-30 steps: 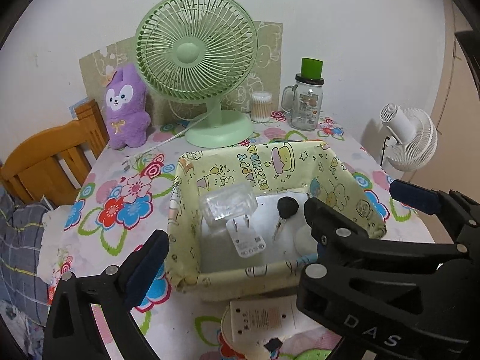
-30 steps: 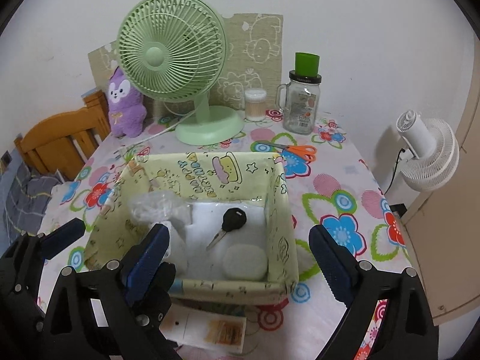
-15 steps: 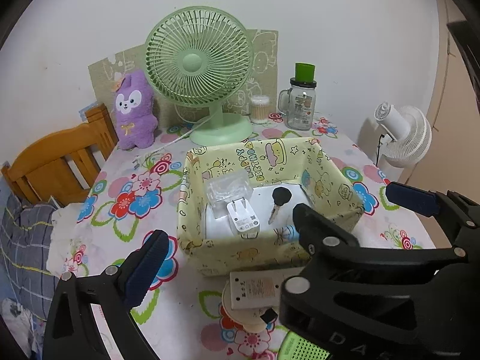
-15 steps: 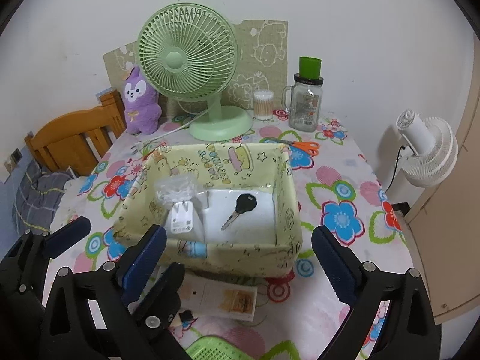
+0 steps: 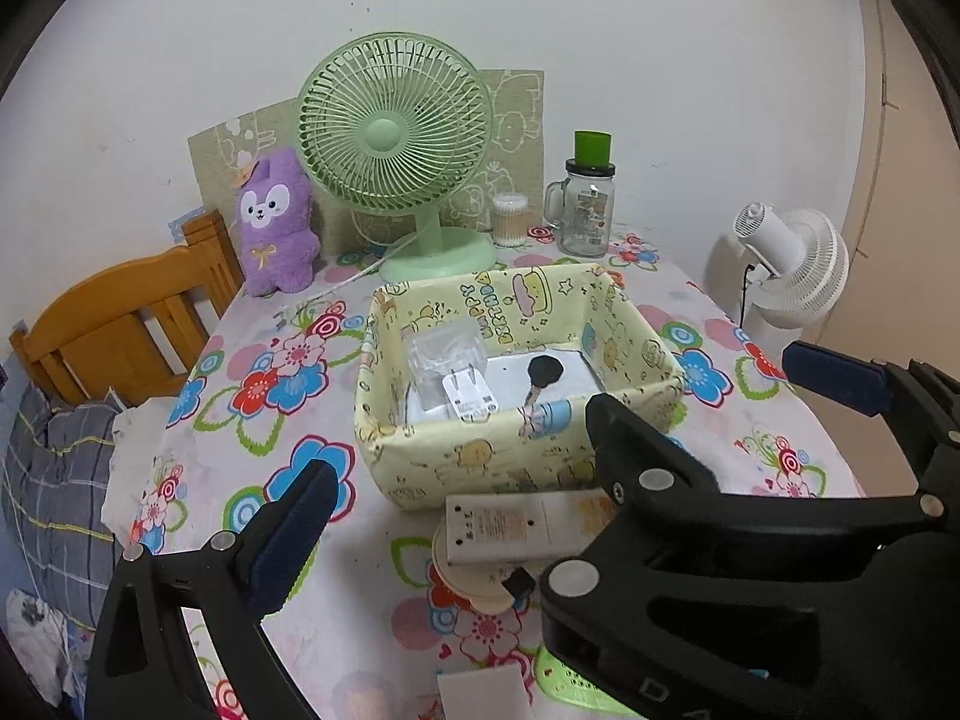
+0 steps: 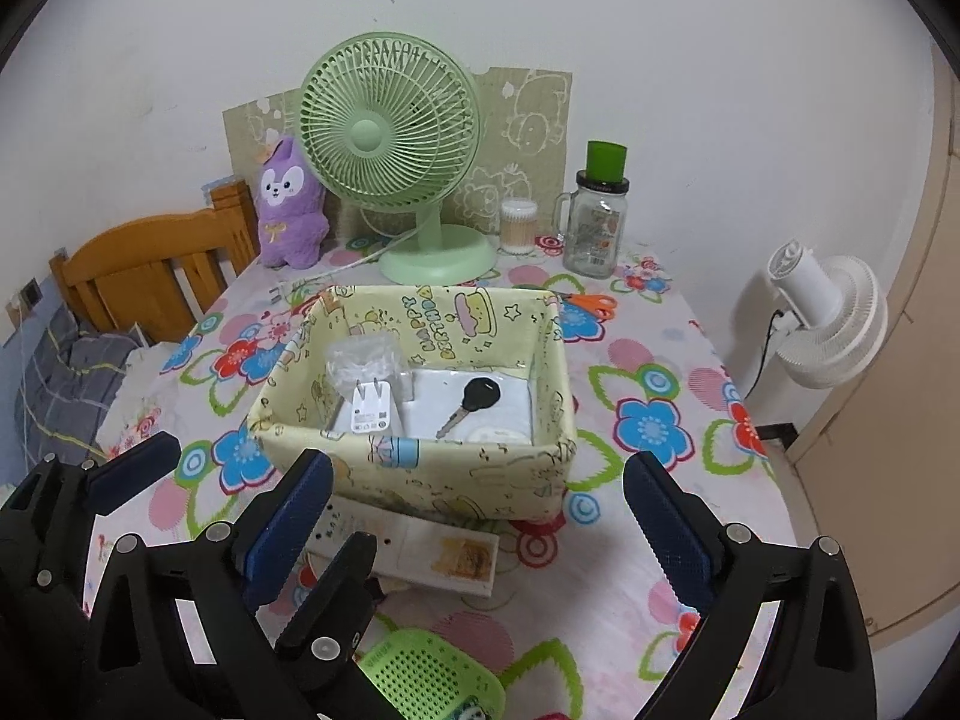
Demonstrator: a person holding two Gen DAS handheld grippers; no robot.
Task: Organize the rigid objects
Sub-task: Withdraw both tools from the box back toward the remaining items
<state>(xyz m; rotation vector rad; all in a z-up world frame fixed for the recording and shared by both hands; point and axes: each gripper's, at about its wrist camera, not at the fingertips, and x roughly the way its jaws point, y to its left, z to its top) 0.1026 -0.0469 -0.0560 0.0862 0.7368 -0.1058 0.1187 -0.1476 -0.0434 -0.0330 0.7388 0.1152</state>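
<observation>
A yellow cartoon-print fabric box [image 5: 516,456] [image 6: 420,468] stands mid-table. Inside it lie a white charger plug [image 5: 471,396] [image 6: 372,411], a black-headed key [image 5: 543,372] [image 6: 477,396], a clear plastic bag [image 5: 444,348] [image 6: 366,360] and a white round item [image 6: 498,435]. A white power strip [image 5: 510,528] [image 6: 432,552] lies in front of the box, and a green perforated item [image 6: 432,678] [image 5: 570,684] lies nearer still. My left gripper [image 5: 474,498] and right gripper [image 6: 477,468] hover side by side in front of the box, both open with nothing between their fingers.
At the table's back stand a green fan [image 5: 390,138], a purple plush [image 5: 276,222], a cotton-swab tub [image 5: 510,219] and a green-lidded glass jar [image 5: 588,210]. Orange scissors [image 6: 591,303] lie behind the box. There is a wooden chair [image 5: 120,324] on the left and a white fan [image 5: 792,270] on the right.
Both grippers have drawn back from the box, still open. The box looks farther away, and the power strip and green item have come into view.
</observation>
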